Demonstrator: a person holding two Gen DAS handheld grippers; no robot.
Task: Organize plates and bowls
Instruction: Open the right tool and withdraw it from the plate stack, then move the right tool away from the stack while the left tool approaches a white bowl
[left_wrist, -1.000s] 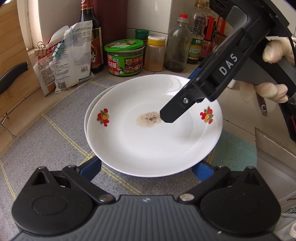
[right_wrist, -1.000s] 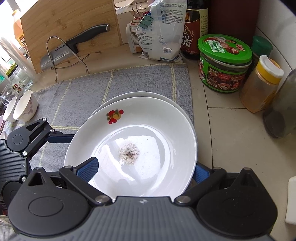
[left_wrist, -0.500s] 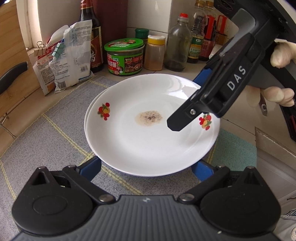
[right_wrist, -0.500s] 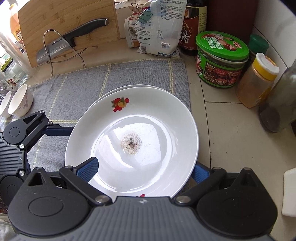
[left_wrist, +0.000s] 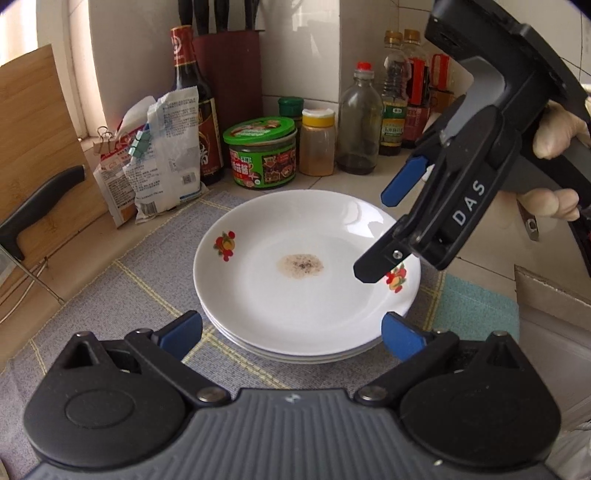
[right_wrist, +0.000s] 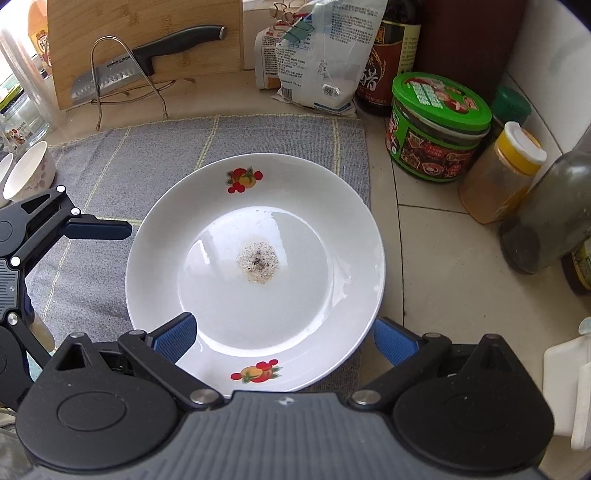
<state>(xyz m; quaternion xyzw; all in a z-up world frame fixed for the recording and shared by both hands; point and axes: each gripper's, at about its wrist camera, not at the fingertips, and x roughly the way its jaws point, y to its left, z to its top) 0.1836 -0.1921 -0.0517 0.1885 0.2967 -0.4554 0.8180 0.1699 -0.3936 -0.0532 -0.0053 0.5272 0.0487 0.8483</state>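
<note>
Left wrist view: stack of white fruit-patterned plates (left_wrist: 306, 288) on grey woven mat (left_wrist: 122, 295); left gripper (left_wrist: 291, 328) and right gripper (right_wrist: 282, 336), jaws open, flank its rim without touching.

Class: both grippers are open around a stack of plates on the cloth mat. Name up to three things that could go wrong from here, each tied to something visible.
1. The top plate carries a speckled residue; stacking more on it may smear it.
2. The stack sits near the mat edge, close to the green-lidded jar and yellow-capped bottle; a wide swing could knock them.
3. The right gripper hovers over the rim; dropping could tip it.
</note>
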